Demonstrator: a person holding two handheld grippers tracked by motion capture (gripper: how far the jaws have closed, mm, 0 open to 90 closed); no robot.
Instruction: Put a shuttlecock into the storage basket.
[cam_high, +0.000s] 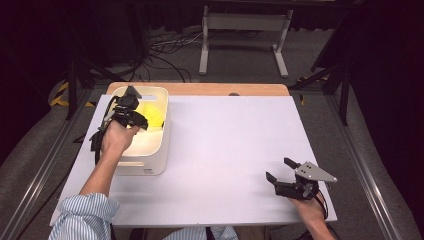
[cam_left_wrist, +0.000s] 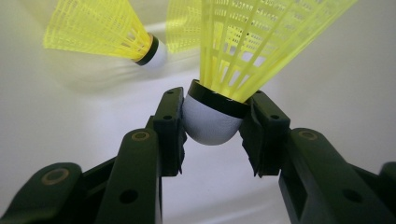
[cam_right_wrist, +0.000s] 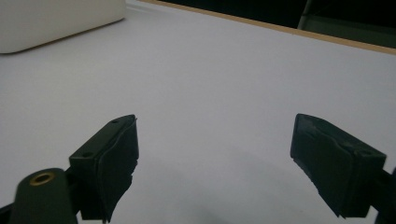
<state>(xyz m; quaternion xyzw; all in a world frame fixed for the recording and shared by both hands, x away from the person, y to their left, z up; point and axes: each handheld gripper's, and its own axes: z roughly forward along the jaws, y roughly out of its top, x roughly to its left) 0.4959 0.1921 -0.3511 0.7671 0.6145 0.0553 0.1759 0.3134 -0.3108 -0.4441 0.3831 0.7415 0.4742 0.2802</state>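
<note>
Left gripper view: your left gripper (cam_left_wrist: 212, 128) grips the shuttlecock (cam_left_wrist: 212, 119) by its rounded cork, which could squirt free under a harder squeeze.

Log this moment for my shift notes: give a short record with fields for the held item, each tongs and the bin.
held item: yellow plastic shuttlecock with white cork
left tongs: shut on the cork, inside the bin
second yellow shuttlecock: lying farther in
bin: white plastic tub, table's left side
right tongs: open, empty, over the white tabletop
</note>
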